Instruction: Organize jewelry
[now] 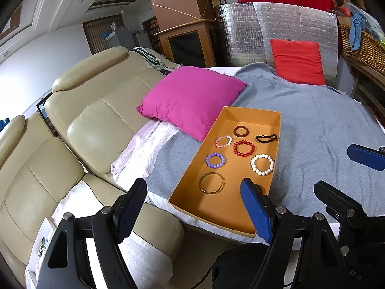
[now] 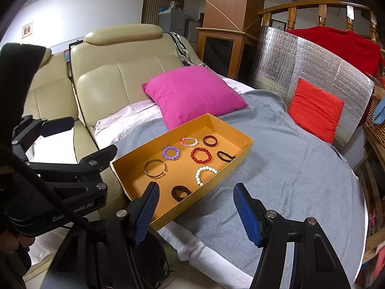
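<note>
An open, shallow orange cardboard box (image 1: 192,192) lies on a grey cloth (image 1: 312,125) spread over a round counter, with its long axis running from about 7 o'clock to 1 o'clock in the left wrist view. All the jewelry sits inside it, each piece apart from the others. A thin gold metal bangle (image 1: 211,183) lies nearest the camera at about 6 o'clock in the box. Past it are a purple beaded bracelet (image 1: 215,160) and a white beaded bracelet (image 1: 262,164). A red beaded bracelet (image 1: 244,148) is at the centre. A pink and white beaded bracelet (image 1: 224,141) lies toward 11 o'clock, a dark brown ring-shaped band (image 1: 241,130) toward 12 o'clock, and a black elastic loop (image 1: 266,138) toward 1 o'clock. A second dark band (image 2: 180,192) lies at the near end in the right wrist view.

The left gripper (image 1: 195,214) hovers over the near end of the box, fingers spread wide and holding nothing. The right gripper (image 2: 196,214) hangs over the grey cloth just beside the box's near corner, fingers likewise apart and empty.

A magenta square cushion (image 1: 192,98) rests at the box's 11 o'clock.
</note>
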`<state>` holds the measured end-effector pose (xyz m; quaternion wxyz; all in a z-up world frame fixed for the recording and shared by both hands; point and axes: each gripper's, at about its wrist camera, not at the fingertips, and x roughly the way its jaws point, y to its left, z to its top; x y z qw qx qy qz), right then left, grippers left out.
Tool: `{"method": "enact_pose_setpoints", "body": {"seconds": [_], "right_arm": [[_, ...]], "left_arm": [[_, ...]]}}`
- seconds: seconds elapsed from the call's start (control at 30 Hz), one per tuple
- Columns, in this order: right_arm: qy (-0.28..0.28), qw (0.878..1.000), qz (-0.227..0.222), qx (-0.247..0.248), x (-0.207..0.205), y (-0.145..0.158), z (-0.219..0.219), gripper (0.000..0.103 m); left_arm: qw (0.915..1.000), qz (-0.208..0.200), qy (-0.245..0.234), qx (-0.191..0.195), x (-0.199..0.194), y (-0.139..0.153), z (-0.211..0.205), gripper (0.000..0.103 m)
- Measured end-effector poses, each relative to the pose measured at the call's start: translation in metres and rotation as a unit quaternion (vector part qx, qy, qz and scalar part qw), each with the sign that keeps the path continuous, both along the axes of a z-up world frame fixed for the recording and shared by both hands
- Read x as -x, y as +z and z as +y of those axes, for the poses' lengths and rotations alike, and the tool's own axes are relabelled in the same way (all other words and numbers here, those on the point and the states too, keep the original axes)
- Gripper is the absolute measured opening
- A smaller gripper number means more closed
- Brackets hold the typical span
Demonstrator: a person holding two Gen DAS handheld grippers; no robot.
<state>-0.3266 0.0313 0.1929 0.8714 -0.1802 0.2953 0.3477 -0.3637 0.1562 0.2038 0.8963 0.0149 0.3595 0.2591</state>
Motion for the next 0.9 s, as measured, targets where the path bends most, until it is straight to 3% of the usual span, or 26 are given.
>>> {"method": "enact_pose_setpoints", "body": {"seconds": [0.7, 0.8, 0.9], "right_arm": [[0.006, 1.0, 0.011, 0.011, -0.02, -0.009, 0.018, 0.068], [0.002, 1.0, 0.016, 0.005, -0.029, -0.011, 0.017, 0.068], [-0.024, 0.999, 0.031, -0.01, -0.057, -0.011, 0.0, 0.068]], "left_arm": [[0.9999, 0.009, 0.01, 0.002, -0.011, -0.01, 0.019, 0.08], [0.9998, 0.003, 0.002, -0.017, -0.017, -0.008, 0.016, 0.08], [0.9996, -0.004, -0.027, -0.013, -0.037, 0.001, 0.005, 0.08]]}}
